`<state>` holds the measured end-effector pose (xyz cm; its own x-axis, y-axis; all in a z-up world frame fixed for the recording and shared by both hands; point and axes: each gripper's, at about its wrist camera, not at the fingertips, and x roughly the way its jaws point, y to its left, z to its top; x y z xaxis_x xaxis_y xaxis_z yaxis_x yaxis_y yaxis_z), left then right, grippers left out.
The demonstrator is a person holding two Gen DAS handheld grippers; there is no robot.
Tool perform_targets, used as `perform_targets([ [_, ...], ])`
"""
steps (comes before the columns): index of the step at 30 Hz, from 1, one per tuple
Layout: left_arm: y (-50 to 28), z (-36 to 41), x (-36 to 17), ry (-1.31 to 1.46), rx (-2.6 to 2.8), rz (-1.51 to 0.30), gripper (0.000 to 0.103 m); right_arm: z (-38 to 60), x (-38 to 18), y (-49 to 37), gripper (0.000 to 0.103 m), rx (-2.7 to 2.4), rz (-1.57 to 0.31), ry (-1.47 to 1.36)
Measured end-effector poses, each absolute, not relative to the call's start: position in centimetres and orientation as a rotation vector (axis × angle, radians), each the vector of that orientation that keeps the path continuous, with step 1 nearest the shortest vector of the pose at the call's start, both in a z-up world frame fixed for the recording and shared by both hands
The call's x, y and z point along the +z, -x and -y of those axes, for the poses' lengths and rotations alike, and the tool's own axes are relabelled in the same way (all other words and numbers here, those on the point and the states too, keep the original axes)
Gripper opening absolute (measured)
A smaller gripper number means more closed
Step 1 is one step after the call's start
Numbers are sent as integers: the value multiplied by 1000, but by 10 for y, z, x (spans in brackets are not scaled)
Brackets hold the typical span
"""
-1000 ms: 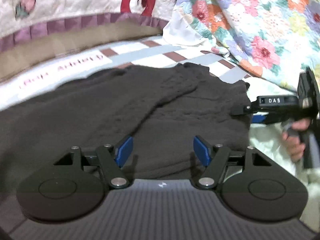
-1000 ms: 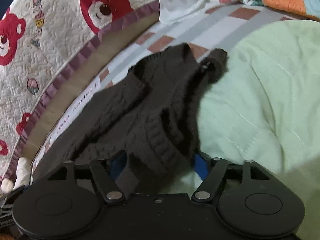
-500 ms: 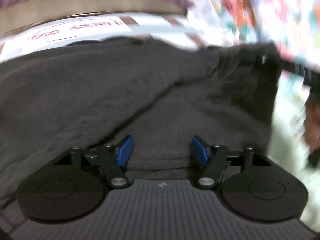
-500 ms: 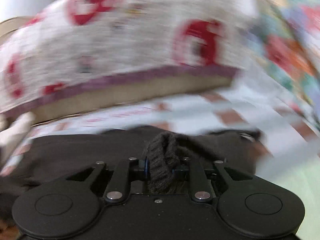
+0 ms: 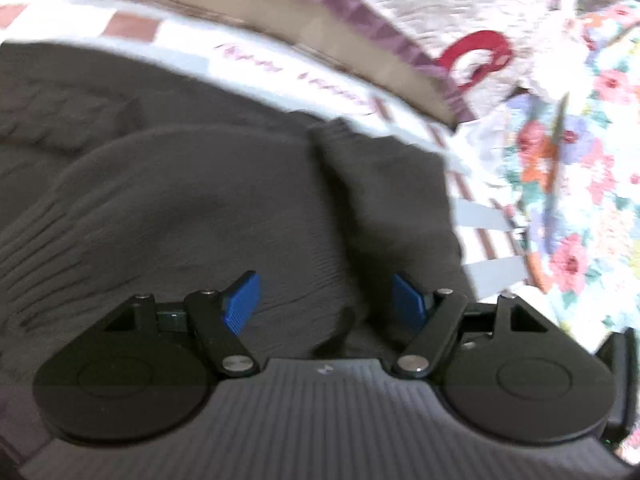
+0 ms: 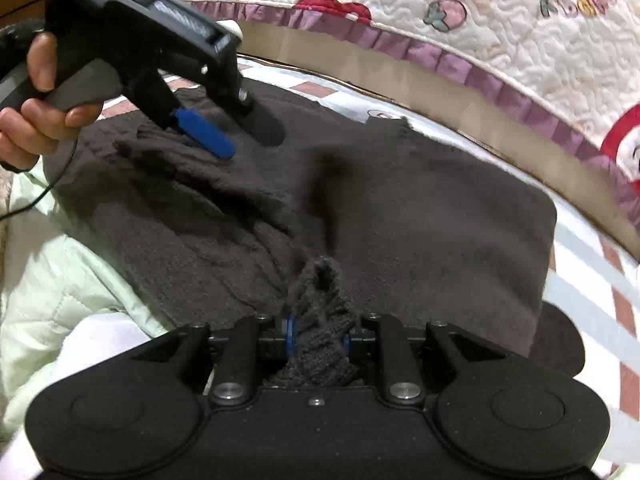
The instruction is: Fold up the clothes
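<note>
A dark brown knit sweater [image 5: 208, 200] lies spread on the bed; it also fills the middle of the right wrist view [image 6: 420, 216]. My left gripper [image 5: 325, 300] is open, its blue pads low over the sweater with nothing between them. It shows in the right wrist view [image 6: 236, 136] at the upper left, held by a hand, touching the sweater. My right gripper [image 6: 318, 338] is shut on a bunched piece of the sweater [image 6: 320, 320].
A checked sheet [image 5: 488, 216] lies under the sweater. A bear-print quilt with a purple border [image 6: 460, 12] stands behind. A floral quilt [image 5: 580, 168] is at the right. A pale green padded jacket [image 6: 68, 280] lies at the left.
My right gripper closed on the sweater and carried the fold leftward across the garment. My left gripper swung left and stayed open over the sweater.
</note>
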<state>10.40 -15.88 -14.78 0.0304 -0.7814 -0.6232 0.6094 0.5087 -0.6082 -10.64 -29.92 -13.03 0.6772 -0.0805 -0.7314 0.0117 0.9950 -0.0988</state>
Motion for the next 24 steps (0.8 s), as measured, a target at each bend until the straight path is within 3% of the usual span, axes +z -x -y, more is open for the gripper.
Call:
perform_targets([
  [7, -95, 162, -141, 220, -1120, -1087, 72, 273, -121, 119, 23, -85, -915, 382],
  [12, -98, 163, -143, 239, -1125, -1109, 76, 301, -122, 120, 28, -82, -867, 76],
  [18, -89, 172, -146, 145, -1084, -1110, 77, 294, -115, 128, 31, -49, -853, 57],
  [20, -86, 167, -139, 125, -1050, -1075, 77, 305, -103, 128, 41, 15, -828, -77],
  [24, -87, 155, -126, 38, -920, -995, 77, 329, -87, 136, 41, 106, -744, -357],
])
